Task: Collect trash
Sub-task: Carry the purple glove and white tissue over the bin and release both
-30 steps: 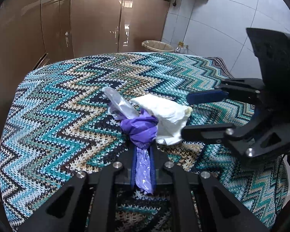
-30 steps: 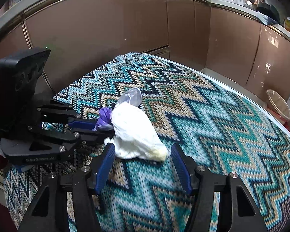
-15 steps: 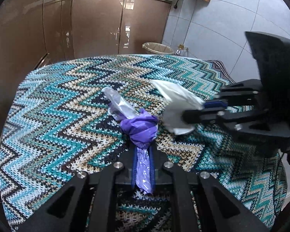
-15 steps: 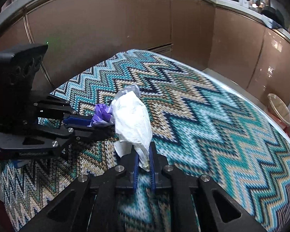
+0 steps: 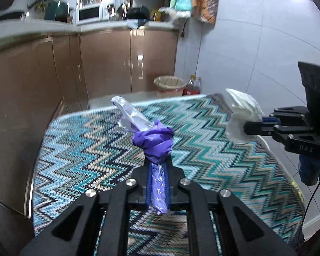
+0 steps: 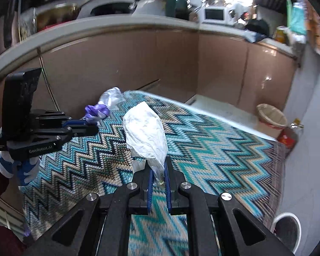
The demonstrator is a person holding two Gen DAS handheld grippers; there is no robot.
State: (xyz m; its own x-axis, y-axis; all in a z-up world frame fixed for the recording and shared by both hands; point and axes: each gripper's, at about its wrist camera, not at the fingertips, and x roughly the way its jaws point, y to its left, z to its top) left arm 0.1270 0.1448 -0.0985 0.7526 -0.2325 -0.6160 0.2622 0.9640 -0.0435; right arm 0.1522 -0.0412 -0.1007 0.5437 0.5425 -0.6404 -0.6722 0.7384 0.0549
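— Where the left gripper clamps tight, what sits between the pads?
— A purple plastic wad, pinched at its tail, with a clear bit of film sticking up from the top. It hangs clear above the zigzag tablecloth.
— And the right gripper?
— Clenched too — on the lower end of a crumpled white wrapper, which stands up from the jaws, lifted off the cloth.
— How do the two sit against each other?
— Apart, side by side over the table. Beyond its far edge a lined waste bin stands on the floor by the brown cabinets, a bottle just beside it.
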